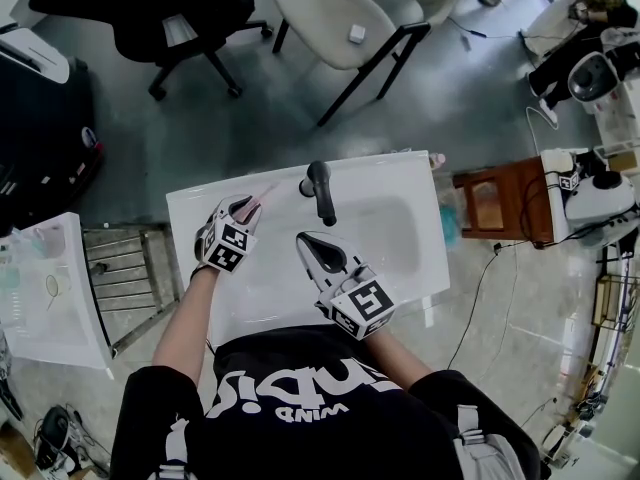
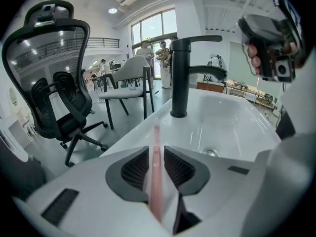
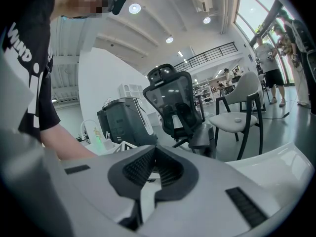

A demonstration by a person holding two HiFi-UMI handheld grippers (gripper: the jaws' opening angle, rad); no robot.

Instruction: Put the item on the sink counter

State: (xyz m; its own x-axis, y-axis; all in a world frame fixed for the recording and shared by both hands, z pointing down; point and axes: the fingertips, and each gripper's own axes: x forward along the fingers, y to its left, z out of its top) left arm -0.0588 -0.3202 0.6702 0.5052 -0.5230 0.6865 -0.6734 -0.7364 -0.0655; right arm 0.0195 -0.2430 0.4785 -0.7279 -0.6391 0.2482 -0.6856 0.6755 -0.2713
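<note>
At the far left of the head view I saw a second white basin unit point(image 1: 55, 298) on the floor, with a metal rack point(image 1: 125, 268) between it and the sink I was working at. Up beyond them stood a black office chair point(image 1: 150, 8) and a pale chair point(image 1: 345, 18) with dark legs.

My left gripper point(image 1: 248, 206) sat over the left part of the sink counter point(image 1: 190, 223), just left of the tap. In the left gripper view its jaws stood a little apart, with a thin pink stick point(image 2: 157, 137) lying straight between the ribbed pads. A sliver of light showed on either side of the stick, so the pads were not pressing on it. The stick reached forward past the jaw tips, pointing along the counter toward the base of the black faucet point(image 1: 320, 190). I could not tell whether its far end touched the counter.

To the right of the faucet, my right gripper point(image 1: 312, 244) hung over the front left of the basin point(image 1: 395, 233), well apart from the left one. Its own view showed the jaws brought together with nothing between them, looking out across the room at the office chair.

Past the sink's right edge stood a brown wooden stool point(image 1: 497, 200), and beyond it some white equipment with trailing cables point(image 1: 590, 203).
</note>
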